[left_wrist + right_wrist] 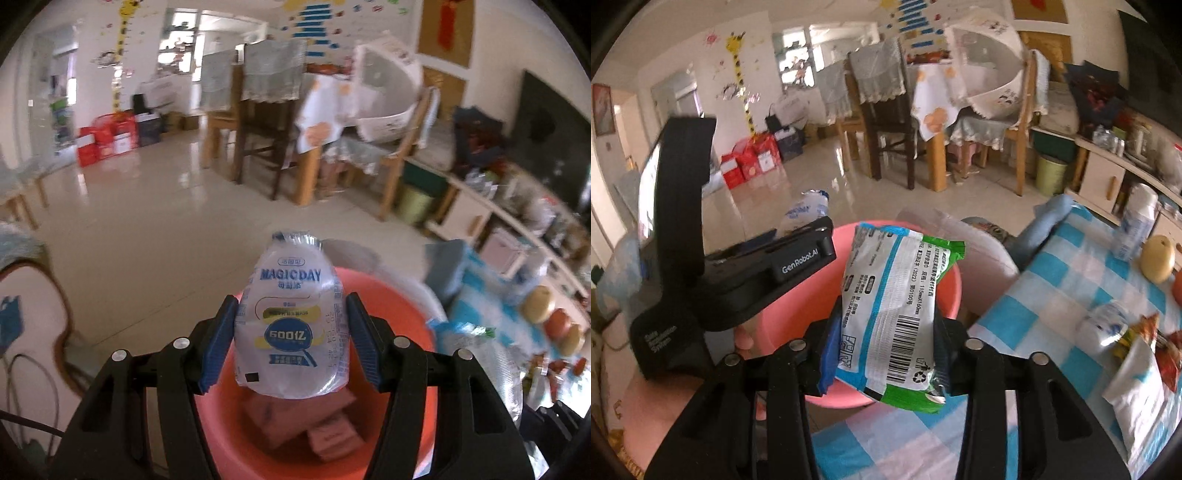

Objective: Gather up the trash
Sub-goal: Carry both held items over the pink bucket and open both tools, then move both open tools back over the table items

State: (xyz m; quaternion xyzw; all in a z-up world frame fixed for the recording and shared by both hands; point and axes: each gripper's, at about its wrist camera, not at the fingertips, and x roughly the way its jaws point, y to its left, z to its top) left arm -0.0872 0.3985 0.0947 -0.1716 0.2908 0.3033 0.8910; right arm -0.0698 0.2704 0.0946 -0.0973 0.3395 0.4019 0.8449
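My left gripper (291, 339) is shut on a clear "MAGICDAY" plastic bottle (291, 325) and holds it upright over a pink bin (221, 435) with pink packets inside. My right gripper (886, 343) is shut on a white, blue and green snack wrapper (897, 314) with a barcode, held over the near rim of the same pink bin (783, 317). The left gripper's black body (738, 273) shows in the right wrist view, above the bin's left side, with the bottle (803, 212) sticking out beyond it.
A table with a blue and white checked cloth (1052, 295) lies to the right, carrying wrappers (1137, 373), a small bottle (1134, 229), a pear (1158, 258) and other fruit. Wooden chairs (886, 122) and a dining table stand behind on the tiled floor. A green bin (1051, 173) stands by the shelf.
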